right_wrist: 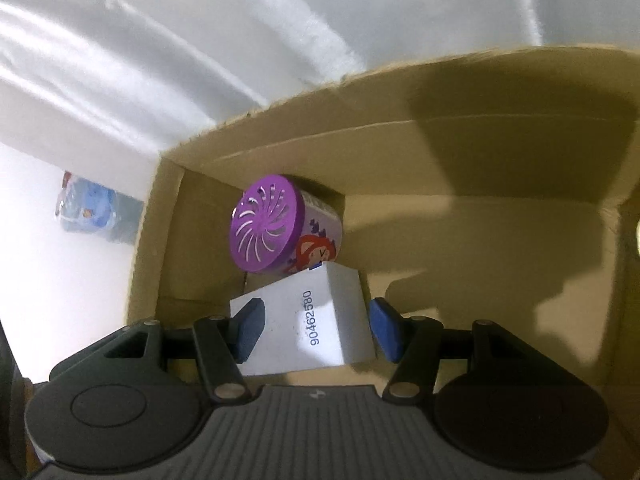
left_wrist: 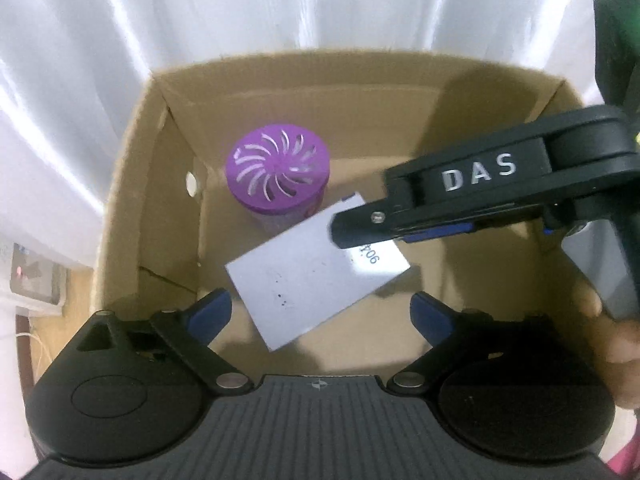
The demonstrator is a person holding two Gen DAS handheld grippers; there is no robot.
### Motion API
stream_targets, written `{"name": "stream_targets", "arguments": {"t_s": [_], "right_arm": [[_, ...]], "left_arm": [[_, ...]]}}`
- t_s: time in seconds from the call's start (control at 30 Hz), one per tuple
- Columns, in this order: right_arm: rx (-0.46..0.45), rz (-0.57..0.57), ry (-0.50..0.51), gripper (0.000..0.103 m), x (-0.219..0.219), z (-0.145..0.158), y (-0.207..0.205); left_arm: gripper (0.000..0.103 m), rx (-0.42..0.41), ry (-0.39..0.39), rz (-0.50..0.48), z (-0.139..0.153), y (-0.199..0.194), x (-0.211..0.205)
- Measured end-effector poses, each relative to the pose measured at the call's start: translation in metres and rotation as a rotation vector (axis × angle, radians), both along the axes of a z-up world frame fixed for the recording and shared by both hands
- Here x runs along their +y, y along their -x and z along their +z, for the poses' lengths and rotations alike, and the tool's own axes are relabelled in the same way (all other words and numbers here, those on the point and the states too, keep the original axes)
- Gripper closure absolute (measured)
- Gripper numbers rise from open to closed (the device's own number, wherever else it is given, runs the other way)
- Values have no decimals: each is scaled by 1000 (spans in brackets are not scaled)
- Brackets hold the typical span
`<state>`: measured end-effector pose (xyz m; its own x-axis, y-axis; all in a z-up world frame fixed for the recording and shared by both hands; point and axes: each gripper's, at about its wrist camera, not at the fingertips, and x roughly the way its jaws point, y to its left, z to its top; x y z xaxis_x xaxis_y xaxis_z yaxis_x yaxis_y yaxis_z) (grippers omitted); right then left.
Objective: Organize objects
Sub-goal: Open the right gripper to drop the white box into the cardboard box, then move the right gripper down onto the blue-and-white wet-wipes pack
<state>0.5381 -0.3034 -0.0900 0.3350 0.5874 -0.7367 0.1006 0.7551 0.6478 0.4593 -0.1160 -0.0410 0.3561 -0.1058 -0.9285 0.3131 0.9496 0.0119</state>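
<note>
An open cardboard box [left_wrist: 132,184] [right_wrist: 480,152] lies below both grippers. A can with a purple slotted lid [left_wrist: 276,176] [right_wrist: 266,228] stands in its far left corner. My right gripper [right_wrist: 316,328] [left_wrist: 348,232] is shut on a white rectangular box [left_wrist: 304,280] [right_wrist: 320,320] with a printed number. It holds this box tilted inside the cardboard box, close to the purple can. My left gripper [left_wrist: 320,308] hangs over the near edge of the cardboard box, jaws open wide. The white box shows between its blue fingertips [left_wrist: 212,308] without touching them.
A white curtain [left_wrist: 200,20] [right_wrist: 160,60] hangs behind the cardboard box. A wall socket [left_wrist: 32,280] sits at the left. A plastic bag with blue contents [right_wrist: 92,212] lies outside the box's left wall. A hand [left_wrist: 616,344] grips the right gripper's handle.
</note>
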Motion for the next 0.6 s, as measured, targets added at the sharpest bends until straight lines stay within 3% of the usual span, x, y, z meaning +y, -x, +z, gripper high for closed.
{"name": "stream_targets", "arguments": {"t_s": [0.13,0.17,0.3,0.47,0.6], "right_arm": [[-47,-34,-27,41,-12,19,17],[-72,-40,-39,41,-16,29,26],[-190,-41,-69,41,-27,69,66],[-369,-21,-127,38,-42,115,135],[-436,-5,-175,32,-47,122,190]], "left_arm": [[6,-54,68,32,22,16,11],[6,-69,88,34,27,4,13],[5,-175,141,21,58,34,26],[2,-299,227,45,95,100,56],[1,-376,286,113,105,160,85]]}}
